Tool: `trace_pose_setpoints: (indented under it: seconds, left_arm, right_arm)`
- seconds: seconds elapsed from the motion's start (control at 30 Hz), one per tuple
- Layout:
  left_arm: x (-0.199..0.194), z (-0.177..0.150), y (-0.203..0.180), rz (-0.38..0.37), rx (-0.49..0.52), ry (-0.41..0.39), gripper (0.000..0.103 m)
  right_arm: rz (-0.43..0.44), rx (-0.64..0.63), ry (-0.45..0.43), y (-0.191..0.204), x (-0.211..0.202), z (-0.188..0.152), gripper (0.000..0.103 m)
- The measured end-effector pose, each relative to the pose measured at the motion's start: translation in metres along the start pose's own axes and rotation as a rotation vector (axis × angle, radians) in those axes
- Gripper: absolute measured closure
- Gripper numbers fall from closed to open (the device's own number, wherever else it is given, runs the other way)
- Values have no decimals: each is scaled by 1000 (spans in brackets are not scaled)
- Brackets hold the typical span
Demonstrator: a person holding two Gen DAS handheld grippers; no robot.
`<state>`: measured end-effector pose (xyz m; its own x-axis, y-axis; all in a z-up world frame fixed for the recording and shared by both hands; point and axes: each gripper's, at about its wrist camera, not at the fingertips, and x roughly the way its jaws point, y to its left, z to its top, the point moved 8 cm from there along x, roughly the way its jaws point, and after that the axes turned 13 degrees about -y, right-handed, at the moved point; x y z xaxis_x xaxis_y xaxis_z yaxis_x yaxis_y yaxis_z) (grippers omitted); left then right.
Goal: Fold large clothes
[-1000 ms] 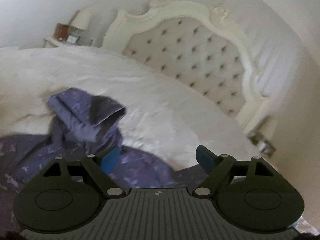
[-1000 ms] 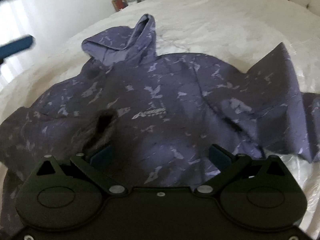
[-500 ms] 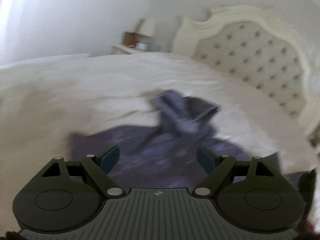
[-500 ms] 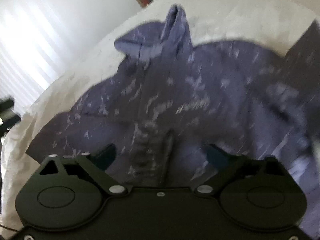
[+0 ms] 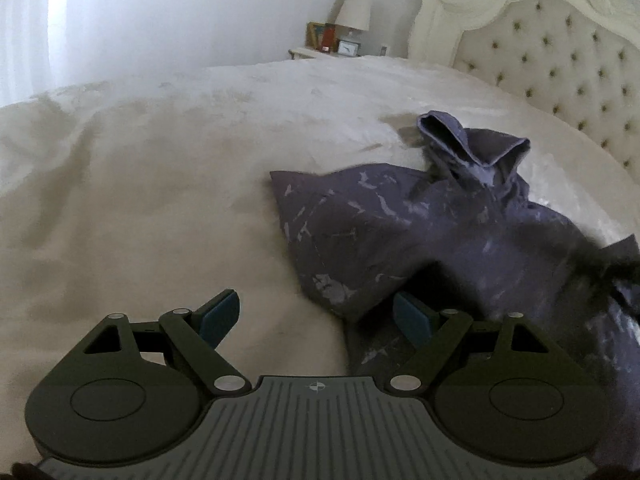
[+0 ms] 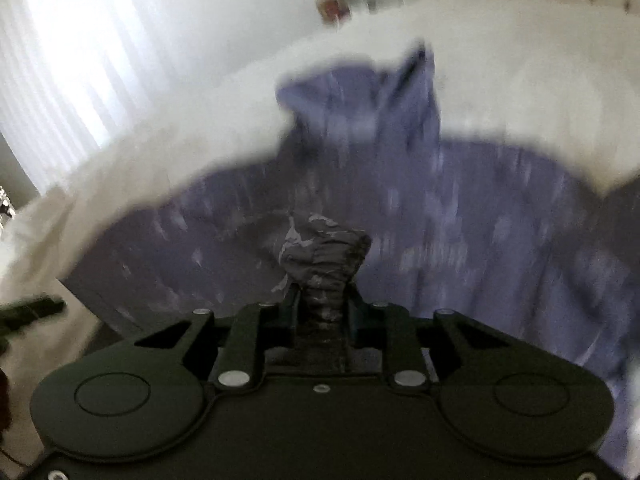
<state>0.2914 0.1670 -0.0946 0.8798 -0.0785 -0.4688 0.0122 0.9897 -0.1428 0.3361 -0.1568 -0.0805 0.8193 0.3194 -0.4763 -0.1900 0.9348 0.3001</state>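
Observation:
A purple patterned hoodie [image 5: 440, 232] lies spread on the white bed [image 5: 160, 180], its hood [image 5: 472, 148] standing up toward the headboard. My left gripper [image 5: 316, 306] is open just above the bedding. The hoodie's near left corner lies beside its right finger [image 5: 412, 316], and nothing is between the fingers. In the blurred right wrist view, my right gripper [image 6: 322, 296] has its jaws closing. They pinch a bunched ridge of hoodie fabric [image 6: 324, 248] that rises from the body of the hoodie [image 6: 480, 220].
A tufted cream headboard [image 5: 560, 52] stands at the far right. A nightstand with a lamp [image 5: 352, 12] and small items sits in the back corner. Bright curtains [image 6: 60, 60] hang past the bed's left side. Bare bedding stretches to the hoodie's left.
My left gripper swung left and dipped toward the hoodie's near corner, staying open. My right gripper went from wide open to pinching a fold of the hoodie and rose with it.

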Motion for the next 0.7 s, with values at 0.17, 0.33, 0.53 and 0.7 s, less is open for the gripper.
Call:
trace_pose_setpoints:
  seconds: [0.17, 0.33, 0.53, 0.7]
  left_arm:
    - [18, -9, -11, -18, 42, 11, 19]
    - [32, -16, -19, -33, 58, 33, 19]
    - [32, -6, -20, -29, 76, -3, 19]
    - [38, 3, -9, 20, 43, -33, 19]
  right_arm:
    - [-163, -34, -80, -43, -15, 45, 72]
    - [-233, -15, -12, -75, -4, 32, 72]
    - [-258, -6, -3, -81, -5, 21, 72]
    - [-315, 65, 35, -104, -5, 10, 72]
